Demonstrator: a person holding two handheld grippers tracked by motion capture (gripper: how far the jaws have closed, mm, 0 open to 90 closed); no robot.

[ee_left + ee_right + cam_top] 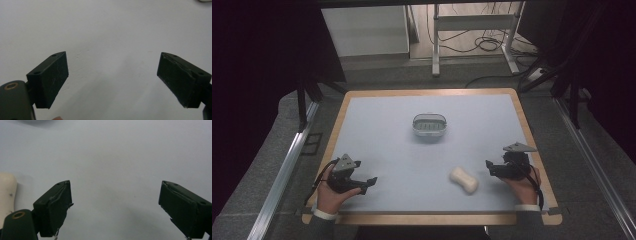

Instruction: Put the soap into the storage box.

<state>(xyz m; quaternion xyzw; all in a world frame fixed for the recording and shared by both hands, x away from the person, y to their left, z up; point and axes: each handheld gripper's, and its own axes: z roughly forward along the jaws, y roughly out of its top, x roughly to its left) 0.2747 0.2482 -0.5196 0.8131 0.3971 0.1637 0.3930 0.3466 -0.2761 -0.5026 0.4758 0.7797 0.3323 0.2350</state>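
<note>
Soap (464,180) lies flat on the worktop (382,135), front right, just left of the right gripper (488,166) and apart from it. Right gripper: jaws spread, nothing between them. Left gripper (371,182), front left, well apart: jaws likewise spread and empty. Dish (430,126), apparently a soap dish, sits mid-worktop behind the soap

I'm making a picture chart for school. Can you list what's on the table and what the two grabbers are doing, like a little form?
table: pale blue mat with a wooden edge
soap: cream bar, lying on the mat near the right gripper, not touched
dish: grey oval soap dish, mid-table, nothing in it
left gripper: open, holding nothing
right gripper: open, holding nothing, soap beside it
</note>
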